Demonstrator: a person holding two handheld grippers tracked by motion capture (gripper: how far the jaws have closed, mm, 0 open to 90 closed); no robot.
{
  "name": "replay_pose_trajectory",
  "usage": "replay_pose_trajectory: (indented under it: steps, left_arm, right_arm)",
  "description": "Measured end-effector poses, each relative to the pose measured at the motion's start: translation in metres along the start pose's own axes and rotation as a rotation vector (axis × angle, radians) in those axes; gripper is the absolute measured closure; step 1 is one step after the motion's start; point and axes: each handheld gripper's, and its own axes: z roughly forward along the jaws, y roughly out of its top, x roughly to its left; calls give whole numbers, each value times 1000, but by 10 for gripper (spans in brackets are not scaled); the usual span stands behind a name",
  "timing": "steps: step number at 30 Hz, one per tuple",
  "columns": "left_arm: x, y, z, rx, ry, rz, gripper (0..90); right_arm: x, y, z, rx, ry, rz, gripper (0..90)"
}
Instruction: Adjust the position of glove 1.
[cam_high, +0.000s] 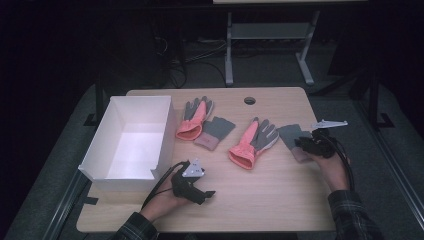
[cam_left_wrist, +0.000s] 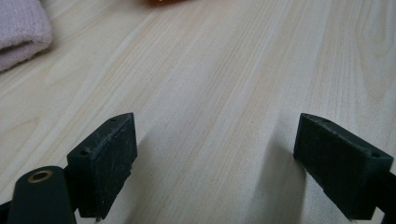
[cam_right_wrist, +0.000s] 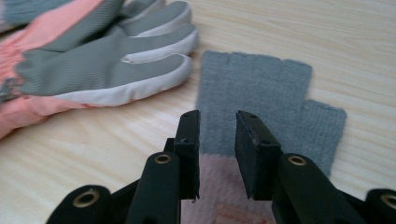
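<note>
A grey fingerless knit glove with a pink cuff (cam_right_wrist: 261, 84) lies flat on the wooden table (cam_high: 270, 190) at the right. My right gripper (cam_right_wrist: 217, 119) hovers over its cuff end, jaws narrowed with a gap between them, and the glove still lies flat beneath. In the high view that gripper (cam_high: 300, 142) sits at the right glove (cam_high: 290, 134). A salmon and grey padded glove (cam_right_wrist: 93, 65) lies just to its left. My left gripper (cam_left_wrist: 217, 126) rests low over bare wood near the front, wide open with nothing between its jaws.
A white open box (cam_high: 165, 135) stands at the left. Beside it lie a second salmon glove (cam_high: 194, 120) and a second grey fingerless glove (cam_high: 217, 131). A third padded glove (cam_high: 254, 142) sits mid-table. A cable hole (cam_high: 249, 100) is near the far edge.
</note>
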Motion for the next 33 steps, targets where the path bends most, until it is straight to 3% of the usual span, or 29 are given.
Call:
replay_pose_trajectory:
  steps: [10, 17, 26, 33]
  left_arm:
    - [0, 0, 0, -1, 0, -1, 126]
    - [0, 0, 0, 0, 0, 0, 126]
    - [0, 0, 0, 0, 0, 0, 126]
    - [0, 0, 0, 0, 0, 0, 126]
  right_arm:
    - [-17, -8, 19, 52, -25, 43, 687]
    - [-16, -9, 23, 62, -40, 52, 825]
    - [-20, -9, 21, 54, -16, 91, 881]
    - [-24, -8, 1, 4, -7, 118, 883]
